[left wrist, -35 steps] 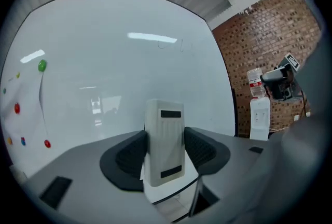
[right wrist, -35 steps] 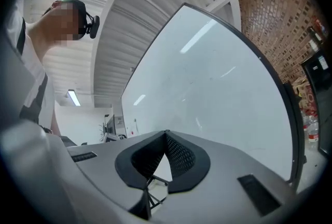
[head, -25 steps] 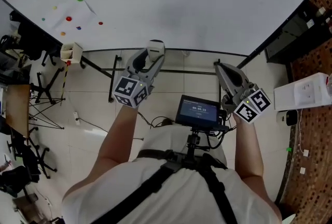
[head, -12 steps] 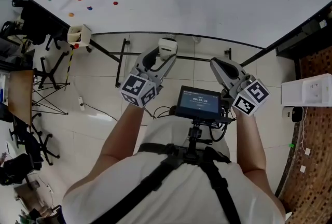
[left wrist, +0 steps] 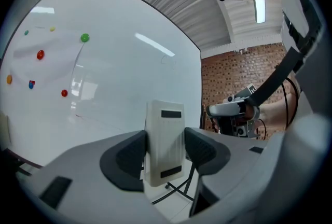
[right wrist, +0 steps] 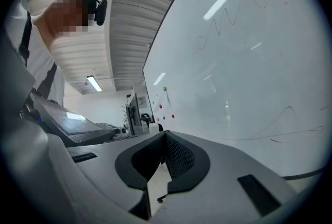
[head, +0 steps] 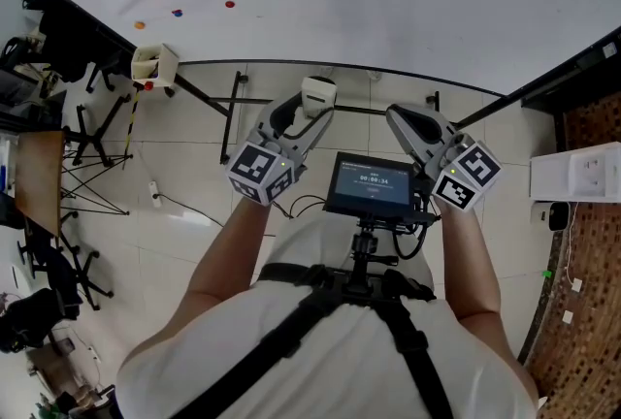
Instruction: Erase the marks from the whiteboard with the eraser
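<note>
The right gripper [right wrist: 165, 140] fills the 6 o'clock part of the view, its jaws closed tip to tip with nothing between them. The whiteboard [right wrist: 249, 72] spreads from 12 to 4 o'clock, slanting across the frame. Wavy marks [right wrist: 228, 15] run across it toward 1 o'clock, and a fainter line [right wrist: 287, 110] lies near 4 o'clock. Small coloured magnets [right wrist: 165, 89] sit at the board's far end, near centre. At 9 o'clock a screen [right wrist: 65, 120] slants, with a ceiling light [right wrist: 94, 83] just above it.

- Head view looks steeply down from above the person [head: 330, 349], whiteboard [head: 388, 0] at top.
- Each gripper view sits close behind its own jaws, facing the whiteboard; all three share it.
</note>
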